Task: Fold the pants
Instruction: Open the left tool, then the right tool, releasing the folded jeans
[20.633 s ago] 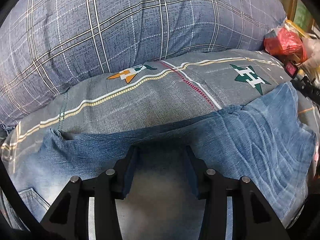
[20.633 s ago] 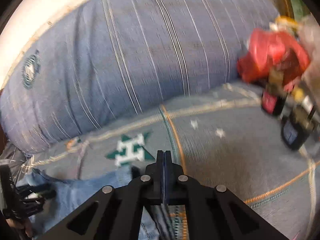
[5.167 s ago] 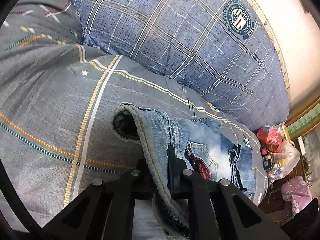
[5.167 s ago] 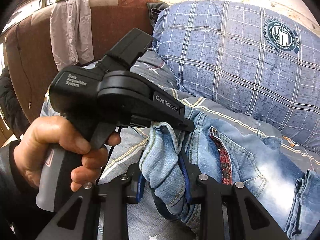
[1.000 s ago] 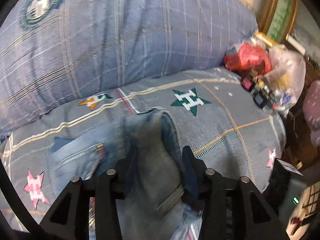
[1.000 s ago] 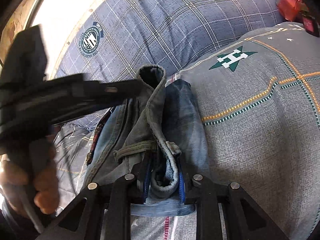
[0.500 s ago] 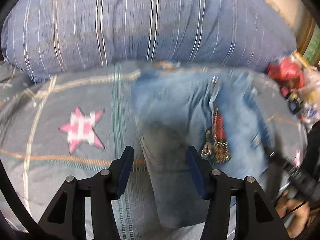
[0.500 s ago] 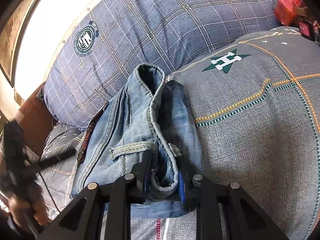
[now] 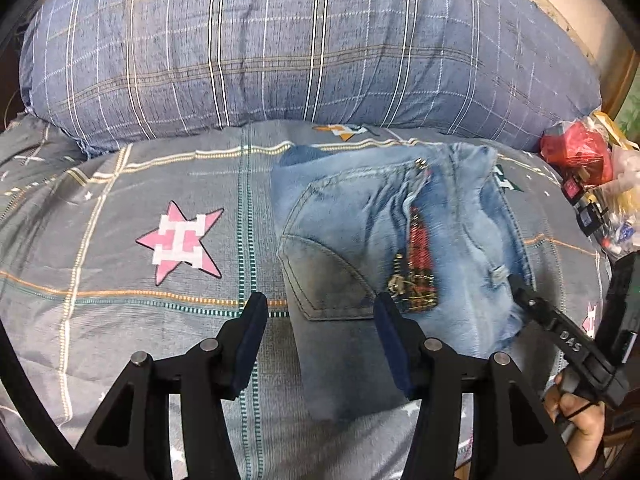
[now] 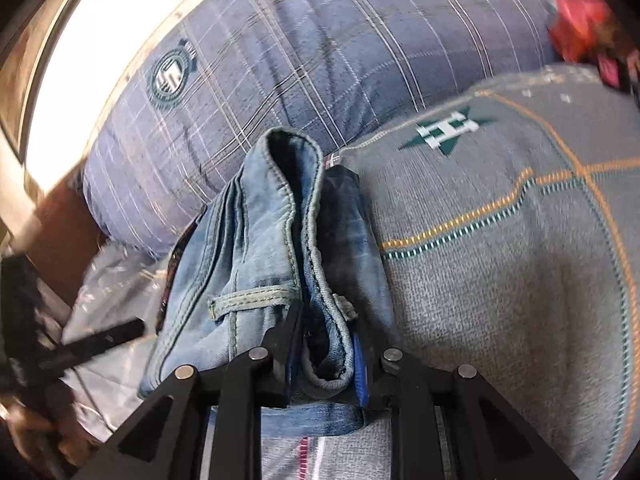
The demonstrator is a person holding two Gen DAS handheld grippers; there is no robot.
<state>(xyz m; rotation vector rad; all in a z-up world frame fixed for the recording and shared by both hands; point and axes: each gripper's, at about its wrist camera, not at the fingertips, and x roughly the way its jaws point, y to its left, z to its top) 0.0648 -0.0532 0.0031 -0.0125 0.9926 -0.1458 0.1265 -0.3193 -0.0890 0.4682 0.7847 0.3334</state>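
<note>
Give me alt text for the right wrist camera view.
The right gripper clamps the waistband edge of folded blue jeans lying on a grey patterned bedspread. A blue plaid pillow sits behind.

Bed w/ grey star-print cover (image 9: 120, 280); folded jeans (image 9: 400, 240), blue plaid pillow (image 9: 280, 48), red bag (image 9: 576, 152) on it.

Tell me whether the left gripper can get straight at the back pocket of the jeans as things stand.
Probably yes. The left gripper is open and empty, the back pocket lies face up just ahead of it, and nothing covers it; the right gripper holds the jeans at their far edge.
</note>
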